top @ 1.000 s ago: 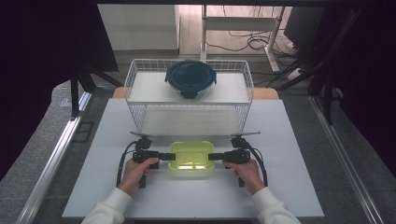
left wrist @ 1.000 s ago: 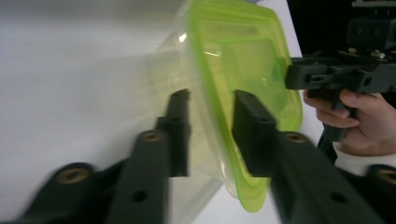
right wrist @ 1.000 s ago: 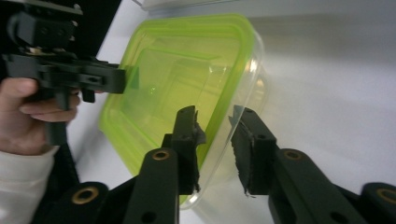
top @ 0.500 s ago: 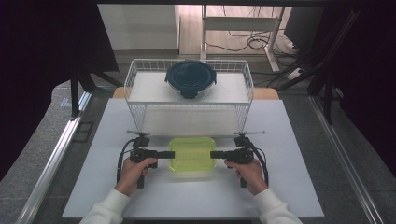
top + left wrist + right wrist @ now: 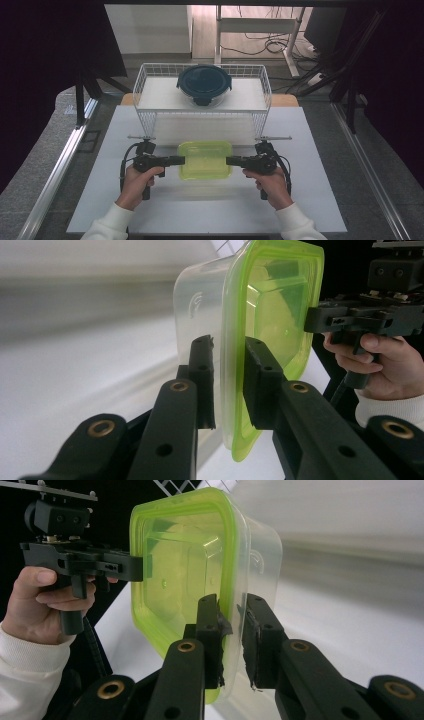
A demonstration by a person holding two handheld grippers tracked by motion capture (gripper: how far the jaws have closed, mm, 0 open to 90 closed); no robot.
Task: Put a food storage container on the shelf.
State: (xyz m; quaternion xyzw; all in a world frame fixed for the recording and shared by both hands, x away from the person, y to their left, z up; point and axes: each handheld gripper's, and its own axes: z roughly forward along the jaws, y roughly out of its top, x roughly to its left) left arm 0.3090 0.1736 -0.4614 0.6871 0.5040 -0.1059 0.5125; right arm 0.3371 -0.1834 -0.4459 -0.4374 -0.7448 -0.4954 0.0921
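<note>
The left gripper (image 5: 227, 385) has its jaws set one on each side of the green lid rim of the plastic container (image 5: 250, 315), a narrow gap showing at each pad, so it is nearly closed but I cannot tell if it truly pinches. The right gripper (image 5: 230, 630) straddles the opposite rim the same way, its taped pads close to the plastic.

Seen from above, the container (image 5: 205, 160) sits between the two grippers (image 5: 177, 160) (image 5: 231, 160), its long axis running left to right from one to the other, each hand equally near. It lies on the white table (image 5: 320, 200) near the middle, just in front of the wire basket (image 5: 145, 95), which holds a dark round lidded bowl (image 5: 204, 84).

A faint embossed mark shows on the container wall; it cannot be read.
</note>
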